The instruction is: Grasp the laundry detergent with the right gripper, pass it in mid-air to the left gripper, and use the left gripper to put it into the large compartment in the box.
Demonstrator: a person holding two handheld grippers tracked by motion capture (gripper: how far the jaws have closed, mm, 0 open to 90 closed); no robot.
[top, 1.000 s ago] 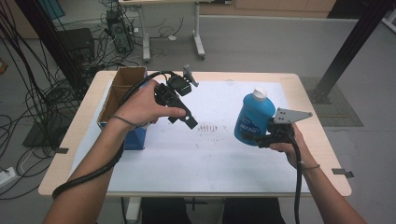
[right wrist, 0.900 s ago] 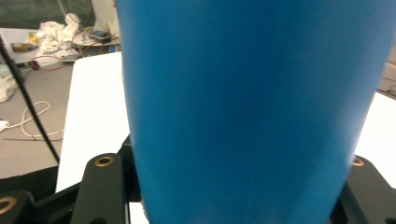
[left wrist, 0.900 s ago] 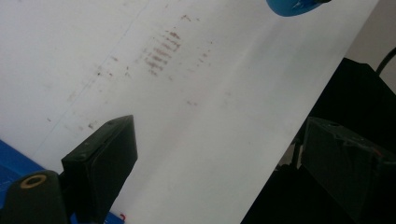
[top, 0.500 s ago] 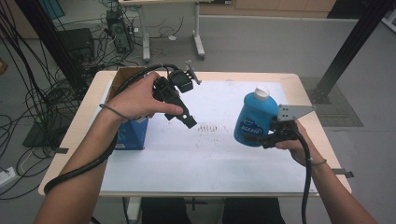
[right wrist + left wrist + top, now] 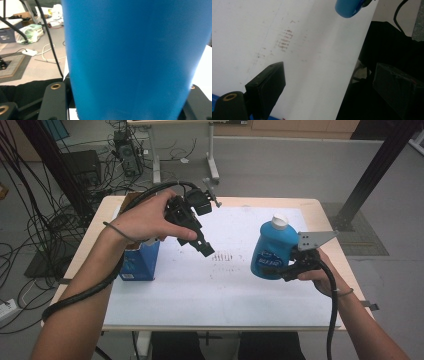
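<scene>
The blue bottle (image 5: 272, 251) hangs above the right side of the table (image 5: 210, 285), clenched low on its body by the right tool (image 5: 290, 266); the left tool (image 5: 202, 245) hovers released, holding nothing. Top-heavy and tilted, the bottle could swivel or slip between the jaws; its white cap (image 5: 280, 221) might then leak.

A lab room with a grey floor and cable clutter

Beyond the claws, a light wooden table (image 5: 325, 210) carries a white sheet (image 5: 210, 290) marked with faint smudges (image 5: 227, 256). Past the table's far edge, a white-legged desk (image 5: 212, 165) stands on the grey floor (image 5: 280, 170). Left of the left claw, black cables (image 5: 30, 220) tangle around dark equipment (image 5: 82, 165). A black post (image 5: 372, 175) slants up behind the right claw, with a grey mat (image 5: 367, 240) at its foot. Lighting is even and soft.
</scene>
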